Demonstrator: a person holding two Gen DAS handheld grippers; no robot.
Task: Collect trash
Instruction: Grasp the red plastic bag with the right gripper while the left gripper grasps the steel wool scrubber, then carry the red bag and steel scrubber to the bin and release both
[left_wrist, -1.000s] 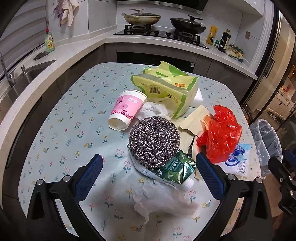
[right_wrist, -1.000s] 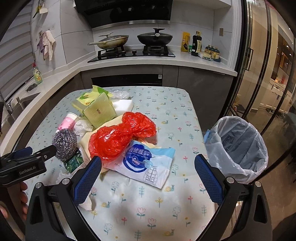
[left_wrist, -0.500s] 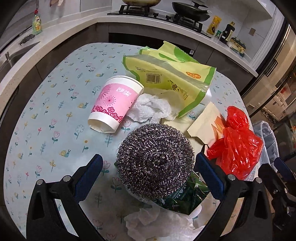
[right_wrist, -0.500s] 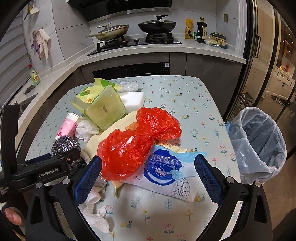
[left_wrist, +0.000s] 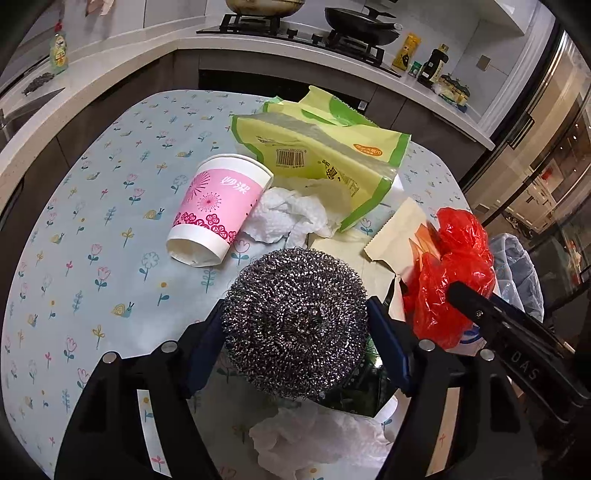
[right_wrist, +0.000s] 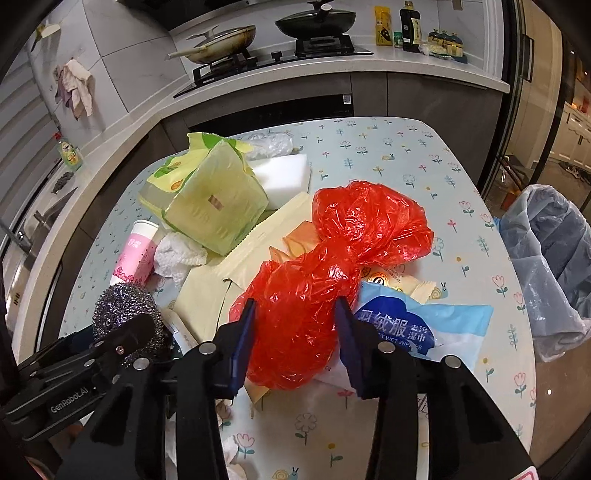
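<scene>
Both grippers just closed in: left gripper (left_wrist: 297, 332) clamps the steel scourer (left_wrist: 295, 321), right gripper (right_wrist: 295, 332) pinches the red bag (right_wrist: 332, 269); lined bin (right_wrist: 546, 266) next

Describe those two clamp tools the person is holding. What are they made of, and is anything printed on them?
Both look alike: black angular linkage arms joined by silver rivets, ending in flat dark-blue fingers. The left gripper, seen from the right camera, carries white "GenRobot.AI" lettering. The right gripper matches it. No cables or sleeves show.

A grey-cabinet kitchen counter (right_wrist: 424, 62) with a gas stove (right_wrist: 273, 55) wraps behind the floral-clothed table (right_wrist: 369, 147).
</scene>
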